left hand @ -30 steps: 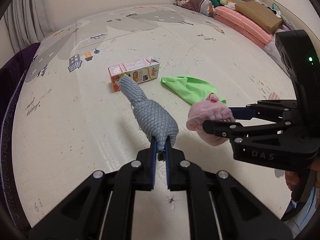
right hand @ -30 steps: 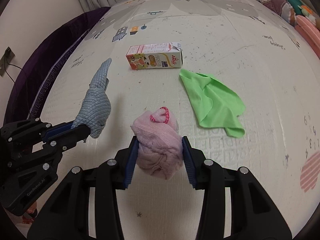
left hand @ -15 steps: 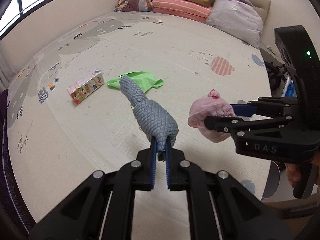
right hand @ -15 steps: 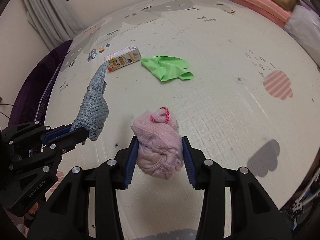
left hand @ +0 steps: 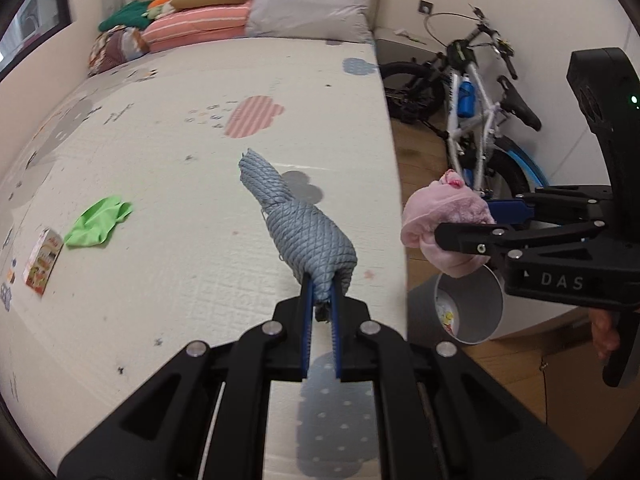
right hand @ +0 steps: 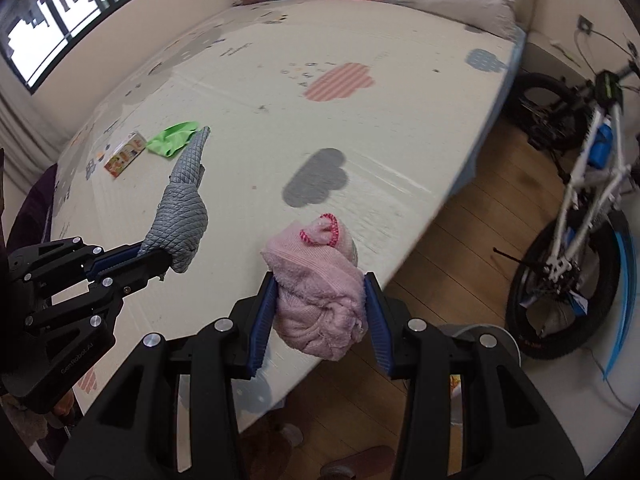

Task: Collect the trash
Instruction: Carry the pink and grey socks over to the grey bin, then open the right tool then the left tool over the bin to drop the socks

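The left gripper (left hand: 320, 312) has its jaws pinched almost together on one end of a grey quilted cloth (left hand: 298, 224), which sticks out stiffly ahead of it over the play mat (left hand: 168, 152). Beside it, to the right, the right gripper (right hand: 320, 300) stands about half open with its blue pads (right hand: 262, 320) pressed against both sides of a bunched pink fuzzy cloth (right hand: 320, 292) with a loop of red-and-pink trim at its top — the bundle fills the gap between the fingers. Both pieces are held clear of the floor, near the right edge of the mat where it meets the wooden floor (right hand: 472, 240). From the left gripper's camera, a grey round bin (left hand: 468, 308) stands on the wood just below the pink cloth, and some coloured scraps show inside it; from the right gripper's camera only the bin's rim peeks out behind the fingers. Far off to the left on the mat lie a green cloth (left hand: 98, 222) and, just beside it, a small printed carton (left hand: 42, 262) on its side — the two look close together but whether they touch is hard to tell. A bicycle (left hand: 476, 112) stands on the wood by the far right wall, and folded bedding (left hand: 256, 8) is piled at the far end of the mat.
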Tool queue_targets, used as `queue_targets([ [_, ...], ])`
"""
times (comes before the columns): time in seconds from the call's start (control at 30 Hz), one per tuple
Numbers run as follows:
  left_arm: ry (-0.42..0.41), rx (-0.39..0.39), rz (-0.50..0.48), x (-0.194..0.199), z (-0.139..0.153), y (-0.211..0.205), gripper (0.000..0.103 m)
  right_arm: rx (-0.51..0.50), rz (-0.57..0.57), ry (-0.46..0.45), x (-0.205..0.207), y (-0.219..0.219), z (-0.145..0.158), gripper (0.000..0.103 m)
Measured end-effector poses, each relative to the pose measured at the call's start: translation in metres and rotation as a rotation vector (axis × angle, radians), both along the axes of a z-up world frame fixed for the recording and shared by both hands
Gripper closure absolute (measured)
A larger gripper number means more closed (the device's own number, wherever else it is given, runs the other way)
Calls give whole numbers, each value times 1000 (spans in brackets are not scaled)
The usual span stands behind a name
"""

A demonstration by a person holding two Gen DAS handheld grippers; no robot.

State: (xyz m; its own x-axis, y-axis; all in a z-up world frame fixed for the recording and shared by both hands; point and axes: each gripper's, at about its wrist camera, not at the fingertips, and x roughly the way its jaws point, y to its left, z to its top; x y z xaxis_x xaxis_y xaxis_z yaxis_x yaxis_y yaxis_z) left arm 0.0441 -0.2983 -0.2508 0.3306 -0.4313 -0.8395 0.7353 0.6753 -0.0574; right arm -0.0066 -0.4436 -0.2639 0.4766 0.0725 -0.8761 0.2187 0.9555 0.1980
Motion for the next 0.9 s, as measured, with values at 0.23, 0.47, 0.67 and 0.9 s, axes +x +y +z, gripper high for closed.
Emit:
queue_targets([
  [0.23,16,-24,-178,-58,4,-86,95,-12,-191,18,-93,-74,-2,62],
  [0.47,40,-21,-342,-116,-7,-161,94,-14,-351,39,-174,-134,-10,62],
  [0.67,53,-6,-423,-152,-21,-204,94,-6,-429,38,-219,-166,-16,62],
  [0.9,58,21,-455,-174,-38,-231,94,27,-439,19,-233,-192,-33,60],
])
